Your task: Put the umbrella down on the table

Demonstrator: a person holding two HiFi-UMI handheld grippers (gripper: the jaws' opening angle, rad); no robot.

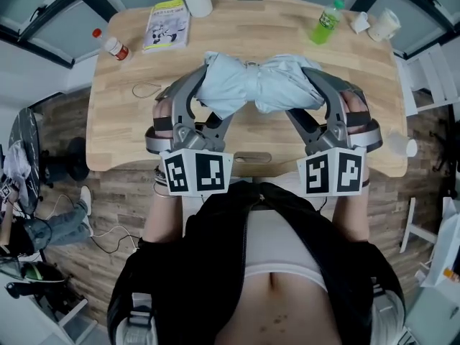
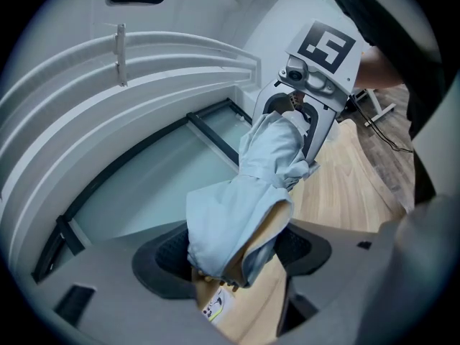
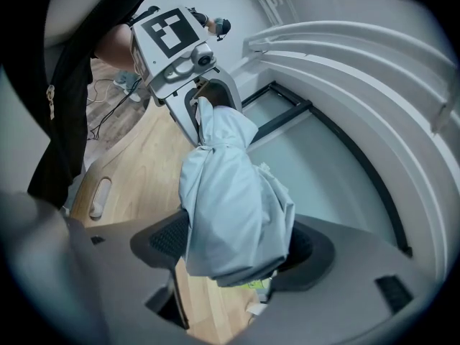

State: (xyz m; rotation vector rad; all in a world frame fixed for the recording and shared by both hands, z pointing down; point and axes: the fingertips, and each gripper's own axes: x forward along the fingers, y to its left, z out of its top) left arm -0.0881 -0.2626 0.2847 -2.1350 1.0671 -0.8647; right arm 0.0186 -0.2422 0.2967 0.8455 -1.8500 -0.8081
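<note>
— Where is the umbrella (image 1: pixel 259 85)?

— Folded, pale blue, stretched crosswise over the middle of the wooden table (image 1: pixel 115 135), held above the top rather than resting on it.

— What has hold of it?

— Both. The left gripper (image 2: pixel 237 254) has its jaws clamped on one end, with fabric bunched between the pads. The right gripper (image 3: pixel 241 246) grips the other end the same way.

— Anything else on the table?

— A booklet (image 1: pixel 167 24) and a red-capped bottle (image 1: pixel 115 47) sit near its far left corner. A green bottle (image 1: pixel 327 21) is towards the far right.
</note>
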